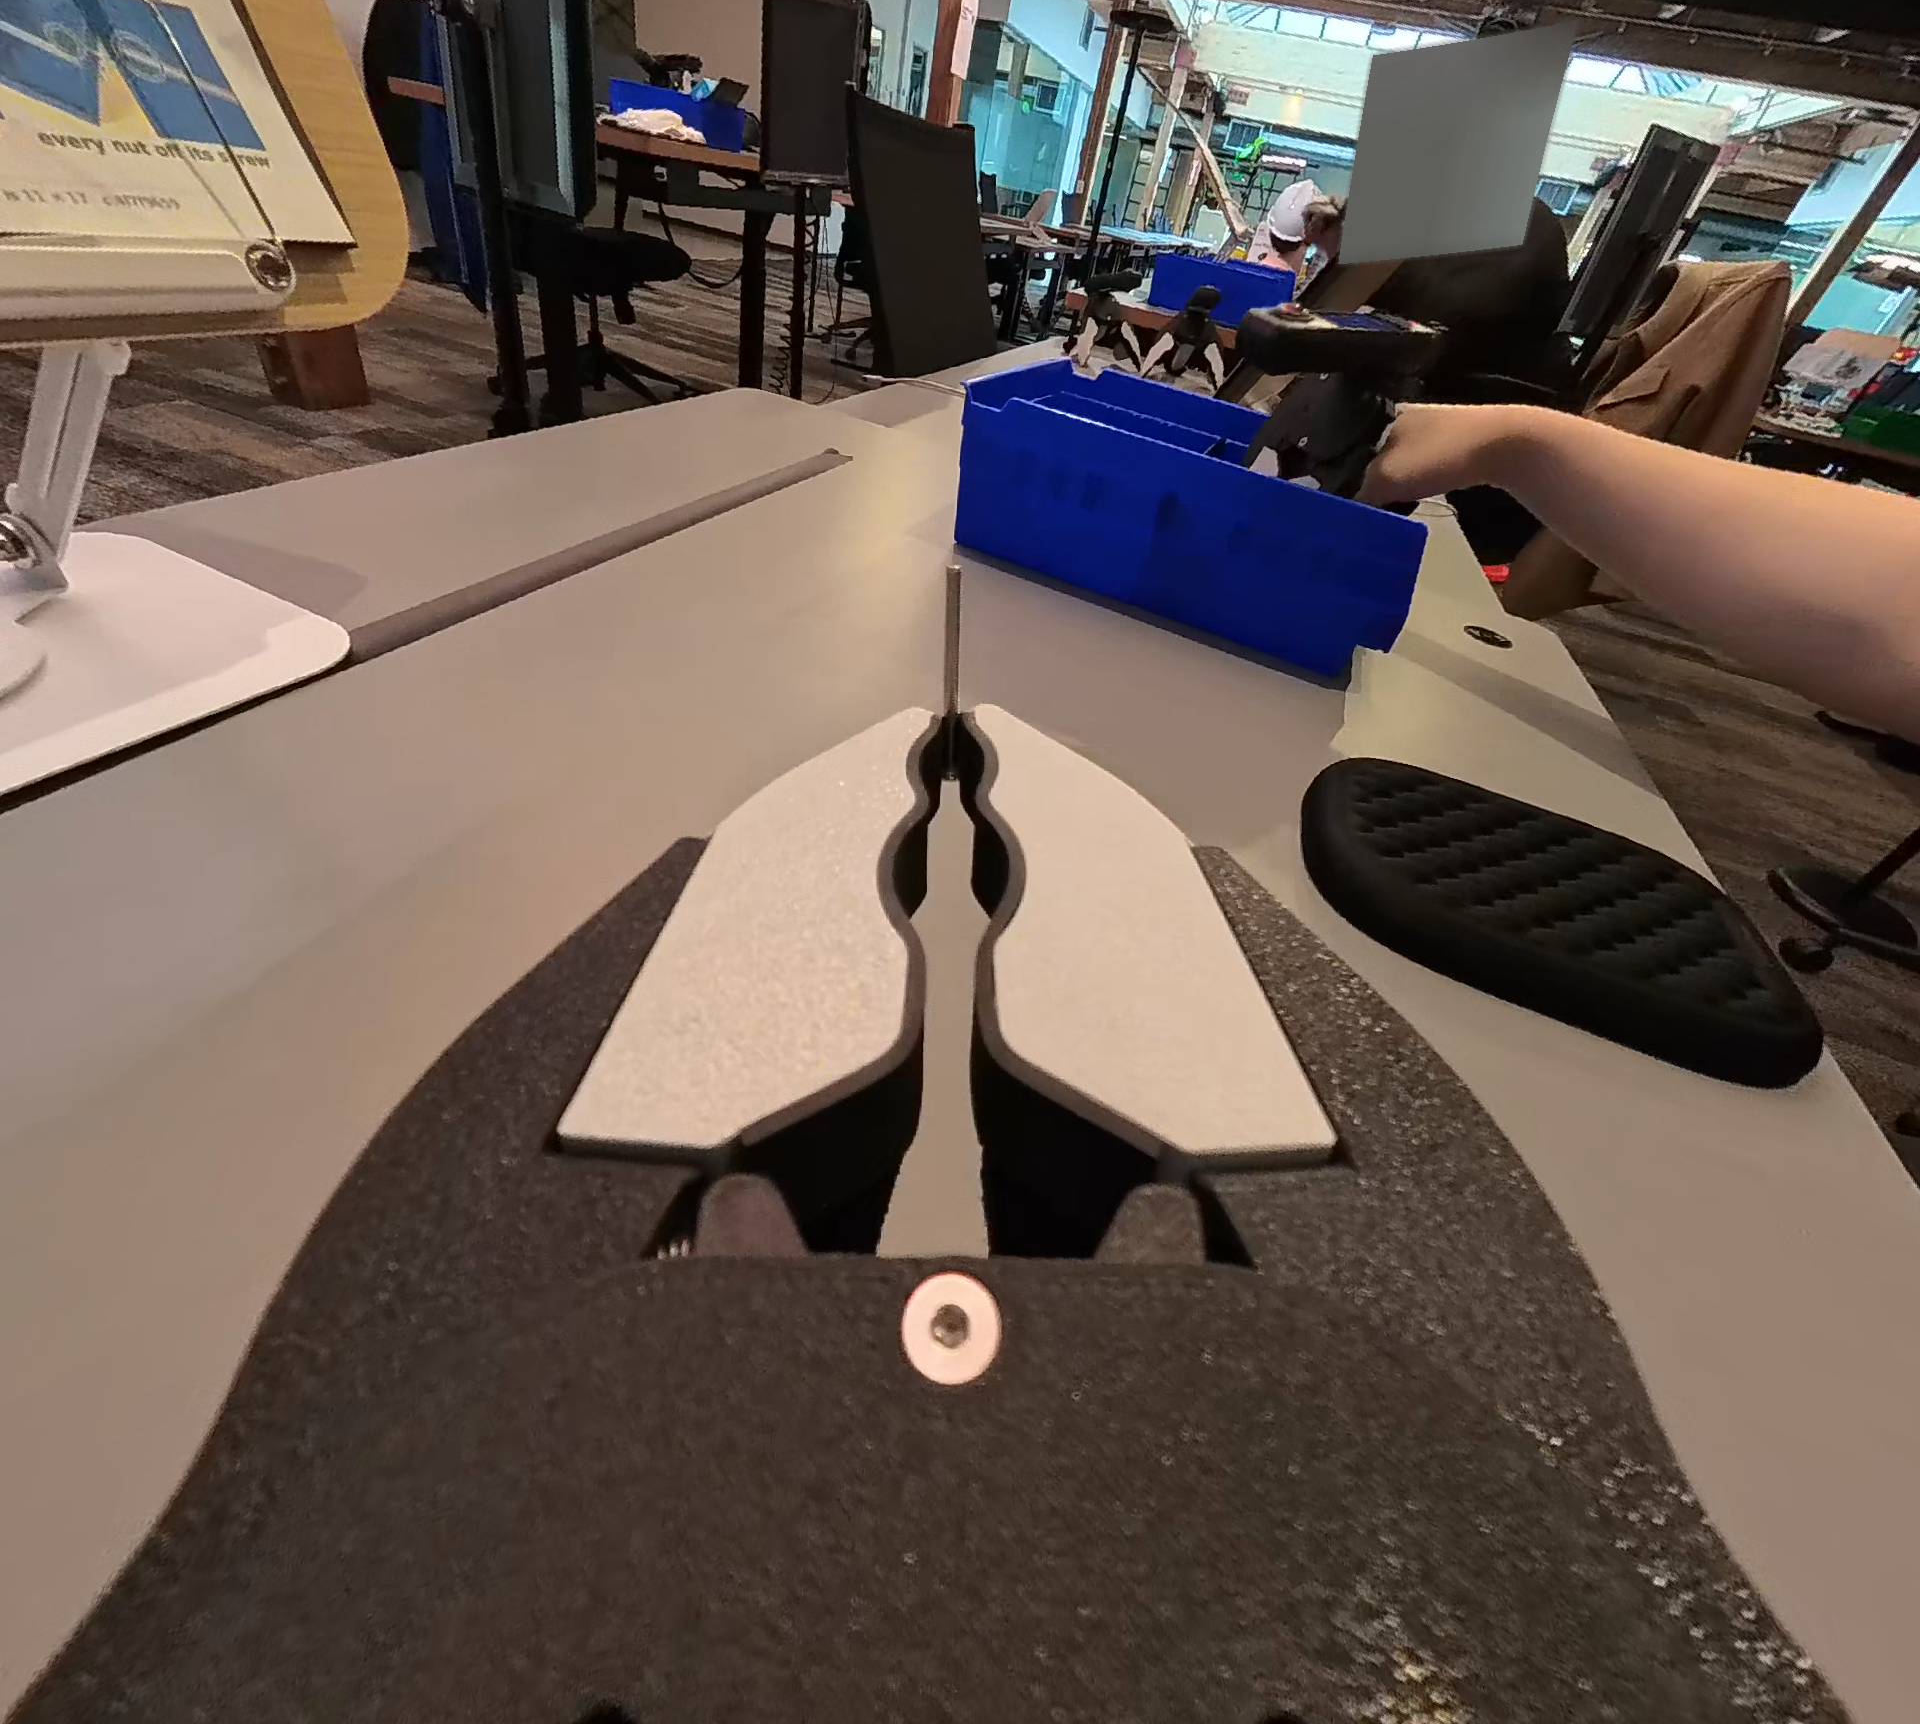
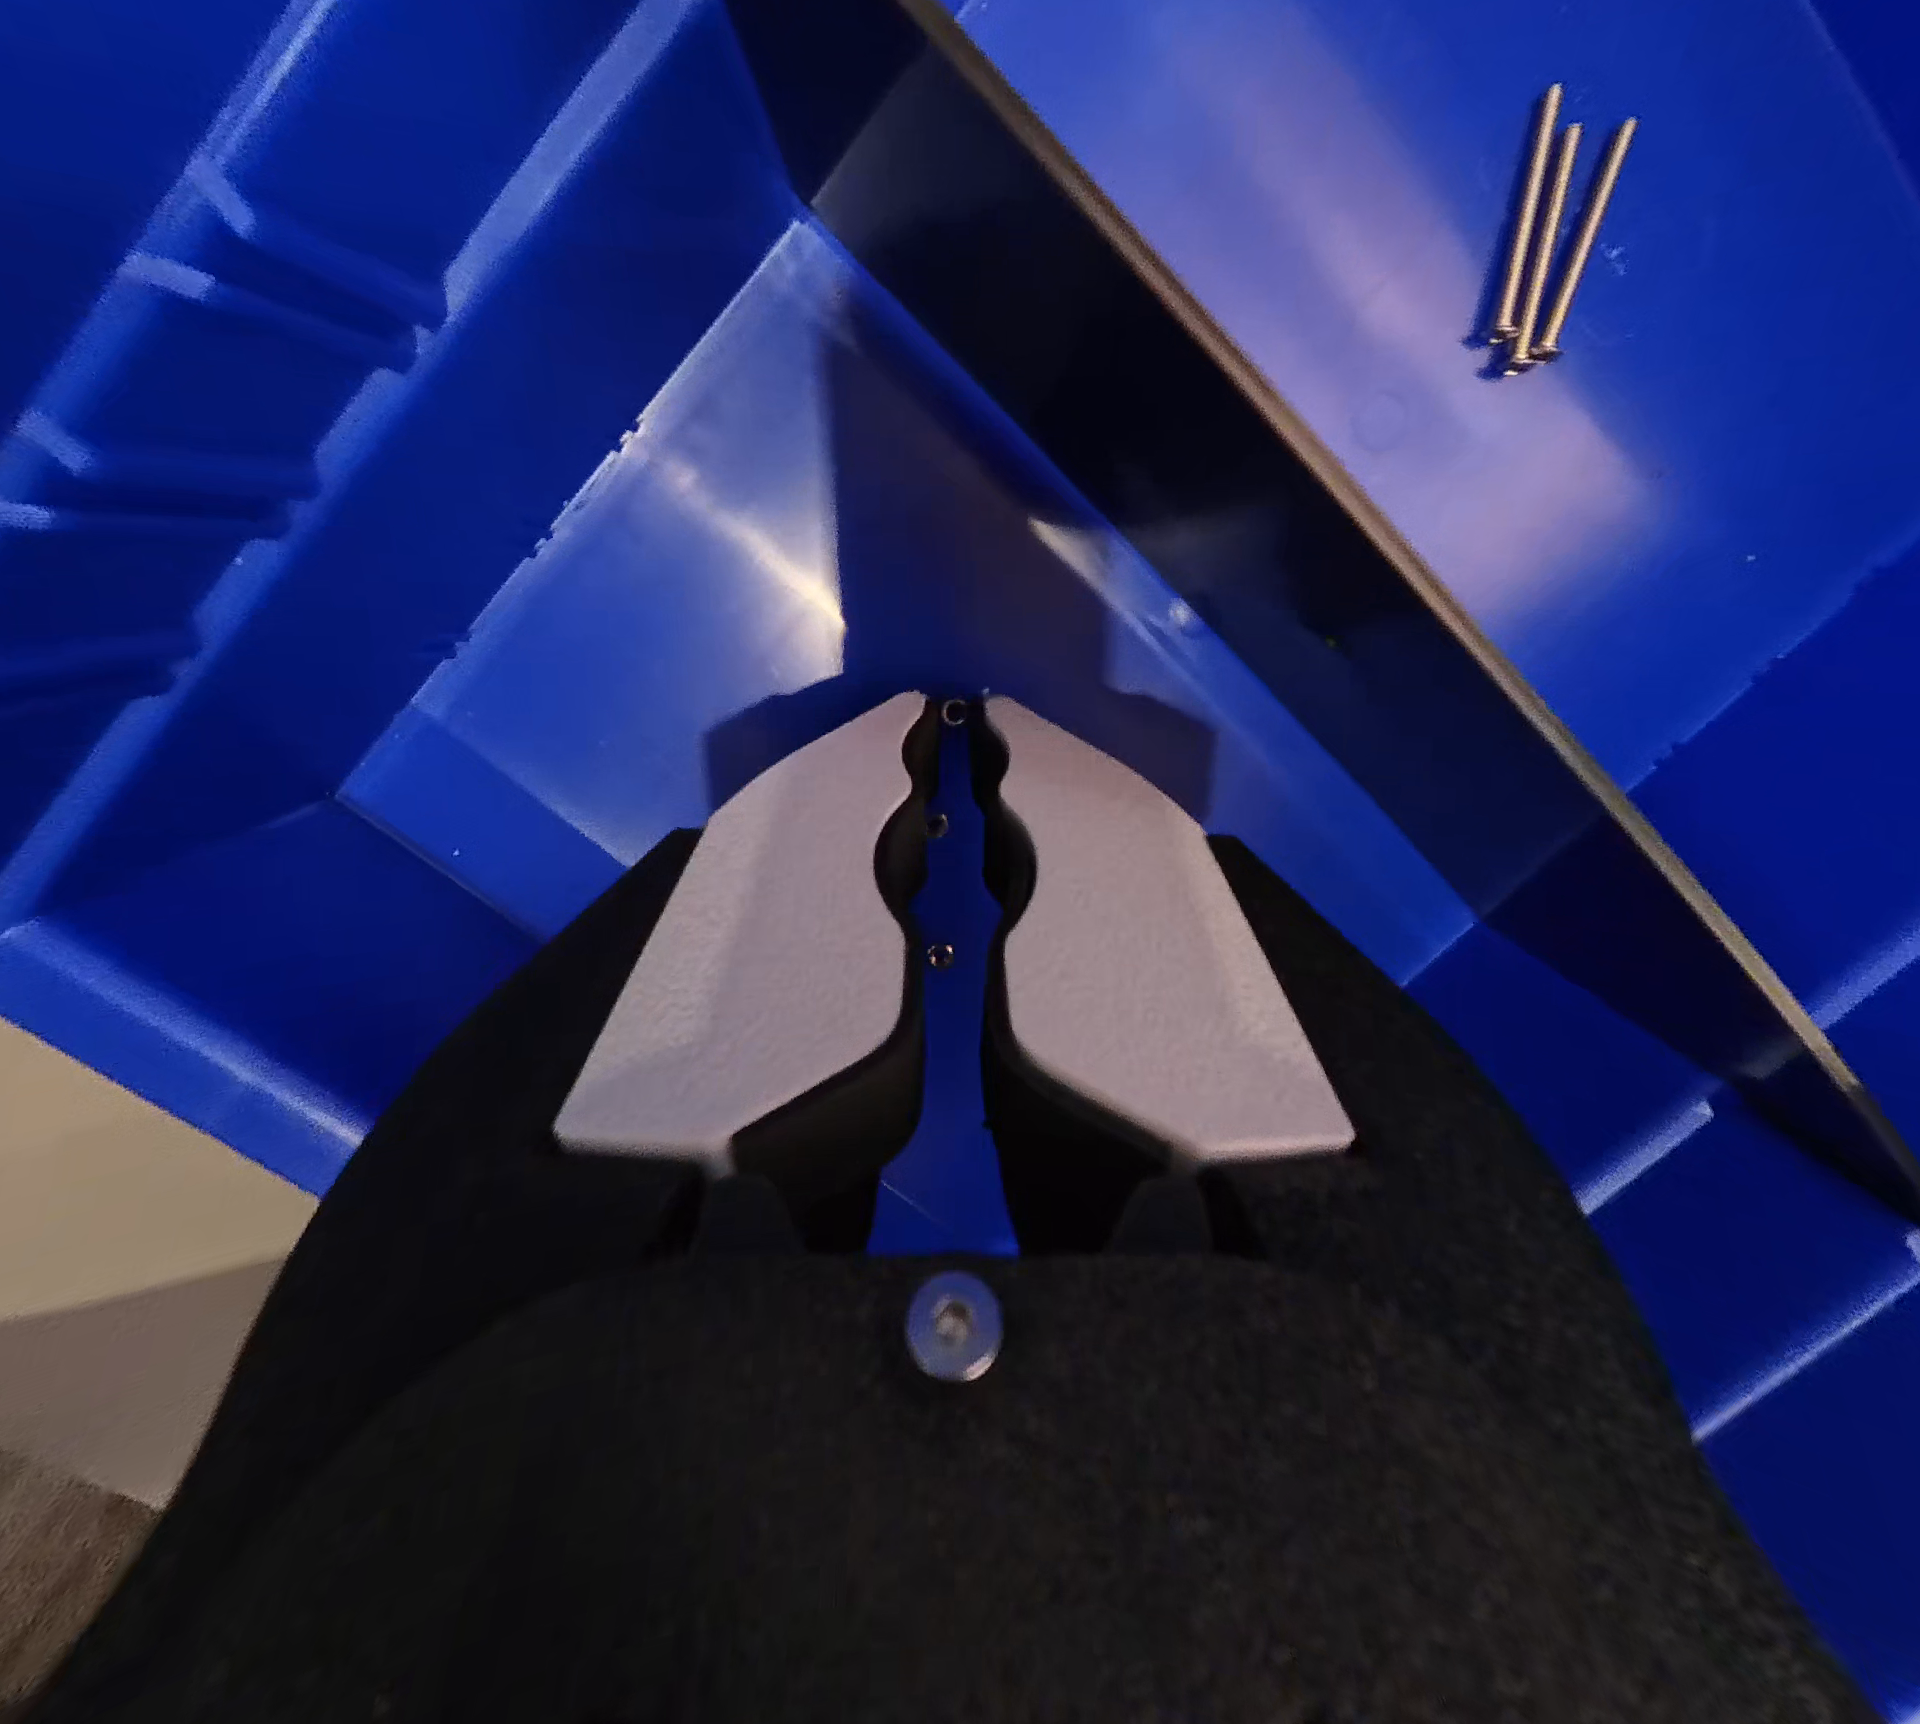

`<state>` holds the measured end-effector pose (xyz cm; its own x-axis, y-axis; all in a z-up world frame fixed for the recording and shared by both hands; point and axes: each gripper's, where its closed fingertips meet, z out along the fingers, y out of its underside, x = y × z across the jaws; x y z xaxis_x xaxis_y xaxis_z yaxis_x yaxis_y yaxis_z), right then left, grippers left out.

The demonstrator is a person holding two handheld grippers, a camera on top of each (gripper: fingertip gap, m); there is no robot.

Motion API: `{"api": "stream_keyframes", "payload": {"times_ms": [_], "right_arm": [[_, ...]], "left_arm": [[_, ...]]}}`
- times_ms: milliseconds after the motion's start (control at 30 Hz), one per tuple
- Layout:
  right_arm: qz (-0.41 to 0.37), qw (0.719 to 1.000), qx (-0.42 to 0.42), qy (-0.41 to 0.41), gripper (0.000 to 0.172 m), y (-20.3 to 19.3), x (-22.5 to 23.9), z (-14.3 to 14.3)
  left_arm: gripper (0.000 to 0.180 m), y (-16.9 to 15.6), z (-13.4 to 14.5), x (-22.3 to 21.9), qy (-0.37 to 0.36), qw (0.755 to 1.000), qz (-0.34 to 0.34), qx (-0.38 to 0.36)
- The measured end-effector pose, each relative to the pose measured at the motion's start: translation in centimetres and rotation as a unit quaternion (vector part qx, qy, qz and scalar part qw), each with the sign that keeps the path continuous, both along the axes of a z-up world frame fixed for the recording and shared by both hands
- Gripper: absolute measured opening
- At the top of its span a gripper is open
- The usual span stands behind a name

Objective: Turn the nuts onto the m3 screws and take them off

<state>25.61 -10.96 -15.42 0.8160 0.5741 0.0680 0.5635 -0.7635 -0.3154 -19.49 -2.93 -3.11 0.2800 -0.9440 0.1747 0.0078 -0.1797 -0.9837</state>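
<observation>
The left claw [image 1: 951, 718] is clamping the lower end of a thin silver metal screw [image 1: 951, 635], which is standing upright over the grey table [image 1: 520, 791] just in front of the blue plastic bin [image 1: 1195, 531]. The right claw [image 2: 954, 706] is reaching inside that bin, barely parted, with a tiny metal ring nut [image 2: 954, 713] sitting between its tips; whether the pads are pressing it I cannot tell. Three long silver screws [image 2: 1553, 230] are lying beyond the bin's dark divider [image 2: 1143, 272].
</observation>
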Motion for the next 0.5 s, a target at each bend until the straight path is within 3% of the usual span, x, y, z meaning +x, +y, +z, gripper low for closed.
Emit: {"api": "stream_keyframes", "payload": {"times_ms": [500], "right_arm": [[-0.003,1.0,0.01,0.013,0.006,0.15,-0.09,-0.27]], "left_arm": [[0.002,0.0,0.18,-0.1,-0.004,1.0,0.003,0.001]]}}
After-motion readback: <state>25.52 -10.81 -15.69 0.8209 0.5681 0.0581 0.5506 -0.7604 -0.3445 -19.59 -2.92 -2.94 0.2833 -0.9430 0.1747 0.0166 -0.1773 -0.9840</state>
